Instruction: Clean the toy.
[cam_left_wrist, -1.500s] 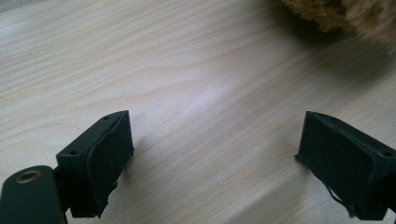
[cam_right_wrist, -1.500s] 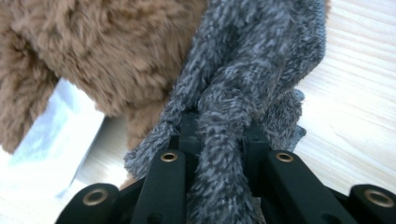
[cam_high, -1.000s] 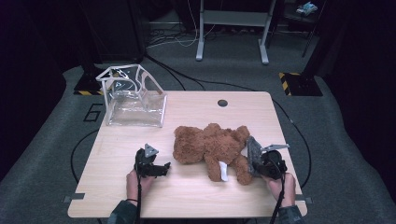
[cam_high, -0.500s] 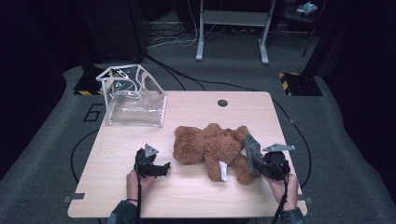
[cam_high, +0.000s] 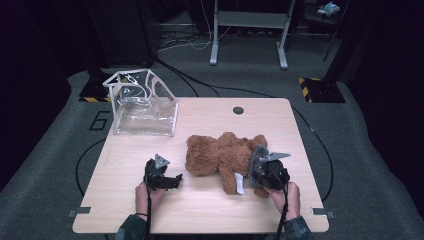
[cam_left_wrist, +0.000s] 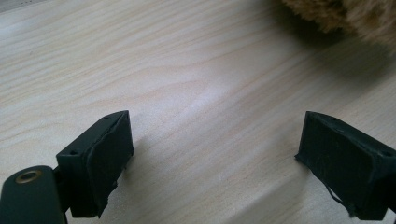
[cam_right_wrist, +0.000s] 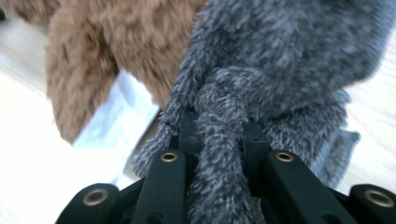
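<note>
A: Where is the fluffy brown teddy bear (cam_high: 222, 155)?

B: Lying on the light wooden table (cam_high: 200, 215), near its middle, well apart from the clear plastic box with a white frame (cam_high: 142, 105) at the far left corner.

A: And the right gripper (cam_high: 256, 167)?

B: At the bear's right side, clenched on a grey fuzzy cloth piece (cam_right_wrist: 280, 60) that lies against the bear.

A: The left gripper (cam_high: 172, 180)?

B: Just left of the bear, resting on the table, jaws spread wide with nothing between them.
</note>
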